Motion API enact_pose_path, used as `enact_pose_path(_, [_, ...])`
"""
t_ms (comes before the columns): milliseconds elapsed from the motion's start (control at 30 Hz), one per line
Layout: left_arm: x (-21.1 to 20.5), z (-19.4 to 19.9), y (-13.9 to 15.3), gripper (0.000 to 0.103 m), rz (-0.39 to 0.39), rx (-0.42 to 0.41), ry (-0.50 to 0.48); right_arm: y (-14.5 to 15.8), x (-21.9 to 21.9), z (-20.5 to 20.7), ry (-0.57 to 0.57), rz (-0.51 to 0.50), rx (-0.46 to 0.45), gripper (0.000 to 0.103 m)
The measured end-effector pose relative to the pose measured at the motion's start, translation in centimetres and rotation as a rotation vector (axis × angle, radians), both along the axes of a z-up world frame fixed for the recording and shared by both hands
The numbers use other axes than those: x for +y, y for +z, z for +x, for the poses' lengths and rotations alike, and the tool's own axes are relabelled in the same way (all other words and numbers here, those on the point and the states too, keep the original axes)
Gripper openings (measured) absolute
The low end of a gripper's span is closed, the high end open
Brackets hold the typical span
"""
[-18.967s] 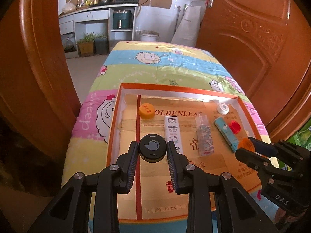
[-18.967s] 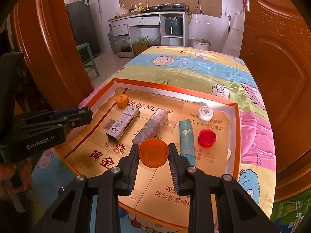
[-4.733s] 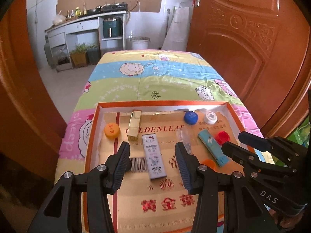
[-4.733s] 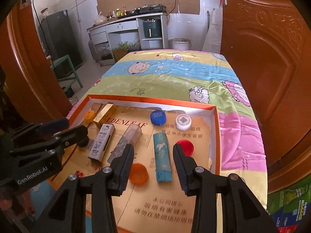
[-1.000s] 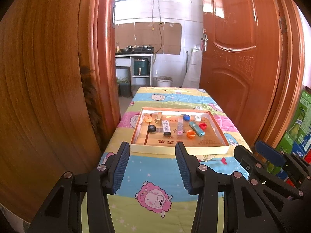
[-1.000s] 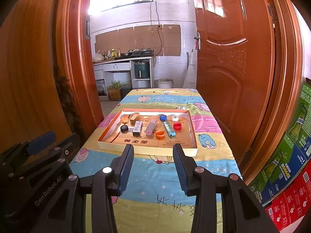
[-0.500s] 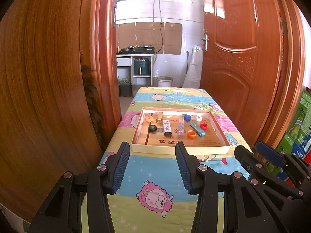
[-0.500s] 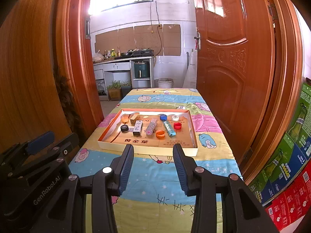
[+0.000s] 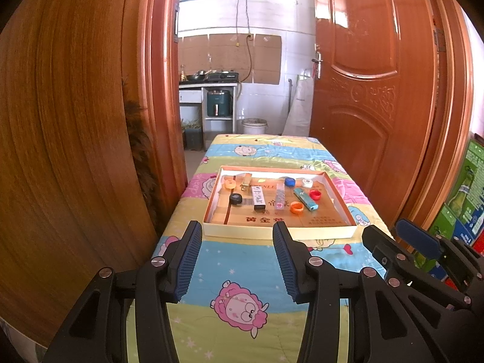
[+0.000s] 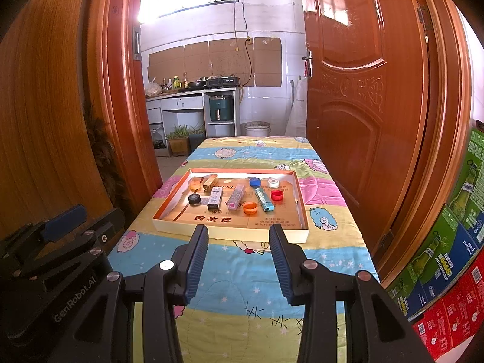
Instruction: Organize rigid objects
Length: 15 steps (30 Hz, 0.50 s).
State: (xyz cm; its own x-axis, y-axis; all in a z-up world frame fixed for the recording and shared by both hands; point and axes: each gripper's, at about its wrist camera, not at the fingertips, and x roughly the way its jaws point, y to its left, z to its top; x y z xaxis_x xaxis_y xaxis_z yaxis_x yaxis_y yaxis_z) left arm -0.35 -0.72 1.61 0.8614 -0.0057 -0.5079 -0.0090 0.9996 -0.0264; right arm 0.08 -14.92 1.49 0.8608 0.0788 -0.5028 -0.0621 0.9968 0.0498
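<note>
A shallow orange-rimmed box tray (image 9: 276, 233) (image 10: 230, 230) lies on a cartoon-print cloth over a table. In it sit caps and small boxes in rows: a black cap (image 9: 235, 198) (image 10: 194, 199), an orange cap (image 9: 296, 207) (image 10: 250, 208), a red cap (image 9: 315, 194) (image 10: 277, 194), a blue cap (image 9: 289, 181) (image 10: 254, 182), a white cap (image 9: 307, 183), a white printed box (image 9: 258, 196) (image 10: 215, 197), a clear speckled box (image 9: 279, 197), a teal tube (image 9: 305, 199) (image 10: 263, 199). My left gripper (image 9: 237, 261) and right gripper (image 10: 239, 257) stand open and empty, well back from the tray.
Wooden door panels flank the table on the left (image 9: 75, 151) and right (image 9: 378, 106). Stacked printed cartons (image 10: 447, 257) stand at the right. A kitchen counter with a stove (image 10: 211, 84) lies beyond the table's far end. The right gripper's body (image 9: 423, 260) shows beside my left one.
</note>
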Motion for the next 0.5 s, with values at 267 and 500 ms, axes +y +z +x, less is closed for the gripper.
enact_pose_path(267, [-0.02,0.05,-0.03,0.05,0.002,0.0,-0.002,-0.06,-0.1,-0.07,-0.001,0.001,0.0,0.042])
enact_pose_path(500, [0.08,0.0,0.01,0.05,0.0,0.0,-0.004,-0.1,-0.11,-0.1,-0.001,-0.001,0.0,0.042])
